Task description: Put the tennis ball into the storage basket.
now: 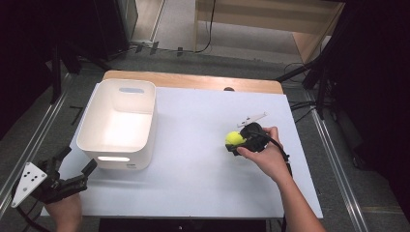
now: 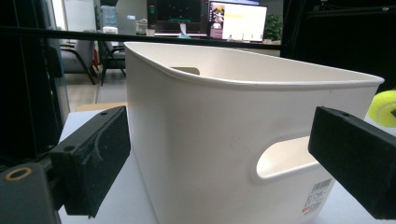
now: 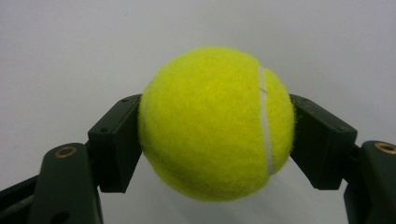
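Note:
A yellow tennis ball (image 1: 235, 138) (image 3: 217, 123) sits between the jaws of my right gripper (image 1: 237, 141) (image 3: 217, 140), which is shut on it, both pads pressing its sides just over the white table (image 1: 193, 159). A white plastic bin (image 1: 118, 123) (image 2: 233, 135) with handle cutouts stands at the table's left. My left gripper (image 1: 76, 162) (image 2: 224, 163) is open near the table's front left corner, its jaws wide apart and facing the bin's near wall without touching it. The ball (image 2: 384, 107) also peeks past the bin in the left gripper view.
The table's wooden far edge (image 1: 193, 79) borders a floor with cables and dark stands. A barcode sticker (image 2: 317, 193) marks the bin's near wall. Metal rails (image 1: 333, 159) run along both sides of the table.

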A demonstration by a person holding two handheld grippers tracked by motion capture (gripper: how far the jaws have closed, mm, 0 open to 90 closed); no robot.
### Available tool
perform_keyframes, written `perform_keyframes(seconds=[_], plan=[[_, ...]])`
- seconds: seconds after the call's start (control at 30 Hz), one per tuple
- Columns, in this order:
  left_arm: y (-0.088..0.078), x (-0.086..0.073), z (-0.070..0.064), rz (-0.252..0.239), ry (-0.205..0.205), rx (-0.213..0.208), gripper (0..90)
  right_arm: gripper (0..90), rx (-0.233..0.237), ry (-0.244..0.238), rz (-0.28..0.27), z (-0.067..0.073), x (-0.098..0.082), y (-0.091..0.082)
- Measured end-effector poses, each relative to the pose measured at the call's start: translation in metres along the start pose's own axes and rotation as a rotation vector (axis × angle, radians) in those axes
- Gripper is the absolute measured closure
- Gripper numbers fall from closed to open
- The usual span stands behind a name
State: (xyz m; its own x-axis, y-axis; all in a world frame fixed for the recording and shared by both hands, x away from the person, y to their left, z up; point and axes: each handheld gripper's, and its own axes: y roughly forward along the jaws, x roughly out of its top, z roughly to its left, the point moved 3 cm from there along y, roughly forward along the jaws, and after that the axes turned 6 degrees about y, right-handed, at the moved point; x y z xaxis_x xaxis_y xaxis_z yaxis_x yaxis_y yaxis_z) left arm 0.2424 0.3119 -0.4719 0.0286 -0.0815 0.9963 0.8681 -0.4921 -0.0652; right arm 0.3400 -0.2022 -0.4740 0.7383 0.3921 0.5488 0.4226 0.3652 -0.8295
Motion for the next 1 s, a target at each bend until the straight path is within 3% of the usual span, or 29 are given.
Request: perform_keyframes(seconds=[1.0], plan=[[0.0, 0.0, 0.0, -0.001, 0.001, -0.002, 5.8, 24.0, 0.055, -0.058, -0.017, 0.021, 0.036, 0.001]])
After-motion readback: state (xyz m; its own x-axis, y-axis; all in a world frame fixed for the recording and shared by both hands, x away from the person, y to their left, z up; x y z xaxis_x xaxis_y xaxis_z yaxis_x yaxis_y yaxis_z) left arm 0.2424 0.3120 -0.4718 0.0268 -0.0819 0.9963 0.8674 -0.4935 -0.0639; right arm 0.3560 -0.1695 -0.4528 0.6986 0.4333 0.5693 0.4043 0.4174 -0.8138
